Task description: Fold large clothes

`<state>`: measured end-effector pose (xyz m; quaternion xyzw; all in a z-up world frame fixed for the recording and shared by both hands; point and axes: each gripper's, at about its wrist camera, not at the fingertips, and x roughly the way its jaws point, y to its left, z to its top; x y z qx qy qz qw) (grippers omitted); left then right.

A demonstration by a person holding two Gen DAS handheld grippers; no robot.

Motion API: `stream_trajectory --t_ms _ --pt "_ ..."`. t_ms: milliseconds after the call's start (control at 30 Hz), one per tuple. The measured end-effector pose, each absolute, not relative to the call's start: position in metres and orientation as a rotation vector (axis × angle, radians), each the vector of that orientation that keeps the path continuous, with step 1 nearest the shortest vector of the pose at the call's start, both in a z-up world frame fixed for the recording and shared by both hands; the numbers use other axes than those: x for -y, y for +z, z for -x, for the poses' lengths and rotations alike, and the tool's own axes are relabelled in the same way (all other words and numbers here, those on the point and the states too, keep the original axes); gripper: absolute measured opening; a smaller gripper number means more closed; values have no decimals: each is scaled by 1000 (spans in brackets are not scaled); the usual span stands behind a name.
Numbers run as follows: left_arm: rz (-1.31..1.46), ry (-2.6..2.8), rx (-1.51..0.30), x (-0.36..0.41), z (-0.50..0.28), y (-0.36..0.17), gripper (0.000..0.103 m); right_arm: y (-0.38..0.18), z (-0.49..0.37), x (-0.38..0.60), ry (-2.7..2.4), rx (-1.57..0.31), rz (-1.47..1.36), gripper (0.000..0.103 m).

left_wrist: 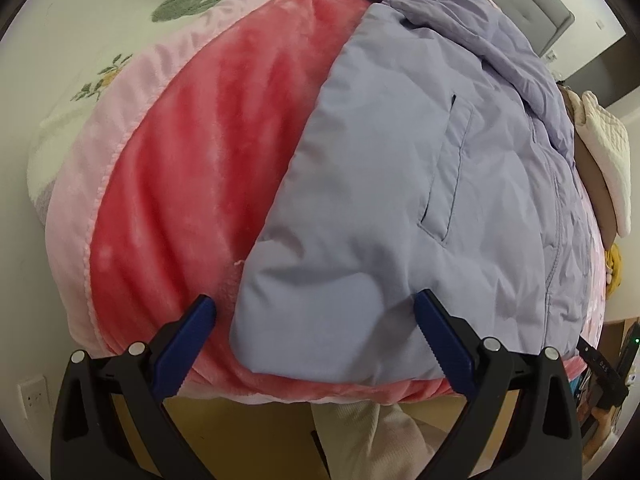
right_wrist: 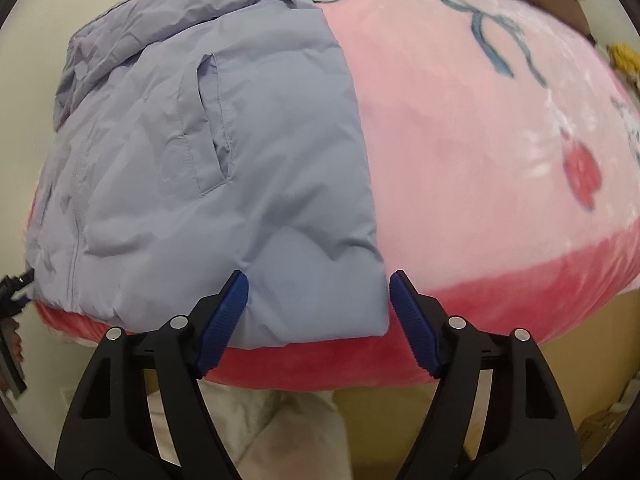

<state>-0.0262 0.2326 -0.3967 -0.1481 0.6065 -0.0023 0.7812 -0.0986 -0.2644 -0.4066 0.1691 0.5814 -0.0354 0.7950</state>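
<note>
A lilac padded jacket (left_wrist: 400,184) lies flat on a pink plush blanket (left_wrist: 208,152), zip up the middle, a slit pocket on each front panel. My left gripper (left_wrist: 316,320) is open, its blue fingers straddling the jacket's near left hem corner. In the right wrist view the jacket (right_wrist: 224,168) lies on the blanket (right_wrist: 480,128), and my right gripper (right_wrist: 318,296) is open around the near right hem corner. Neither gripper holds cloth. The sleeves and hood are bunched at the far end.
The blanket covers a bed whose near edge (right_wrist: 320,364) sits just beyond the fingers. A white cushion (left_wrist: 608,160) and a yellow item (left_wrist: 614,264) lie at the bed's right side. A grey headboard (left_wrist: 532,12) stands at the far end. My pale trousers (right_wrist: 288,432) show below.
</note>
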Motion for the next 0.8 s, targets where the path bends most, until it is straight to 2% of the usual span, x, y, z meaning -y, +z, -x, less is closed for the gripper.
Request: stream_trajectory --t_ms 300,400,467,567,667,733,800 --pt "357 16 -1326 -230 25 -403 98 -411 95 272 -42 -1245 -385 68" --pt "343 14 -1315 -226 26 -402 90 -413 97 273 -33 -1245 -395 68" --pt "334 6 -1311 -222 27 -401 84 -414 97 276 -29 -1242 -413 66" --pt "362 -9 -1315 -220 26 -401 71 -415 97 276 -10 -1240 -445 58" --pt "370 -12 -1323 -217 26 -399 54 -415 94 274 13 -1254 -453 39" --pt "360 -22 -1327 -213 26 -397 37 -413 90 272 18 -1275 -435 35" --pt "342 -28 -1336 -209 25 -394 25 -409 85 269 16 -1285 -409 26"
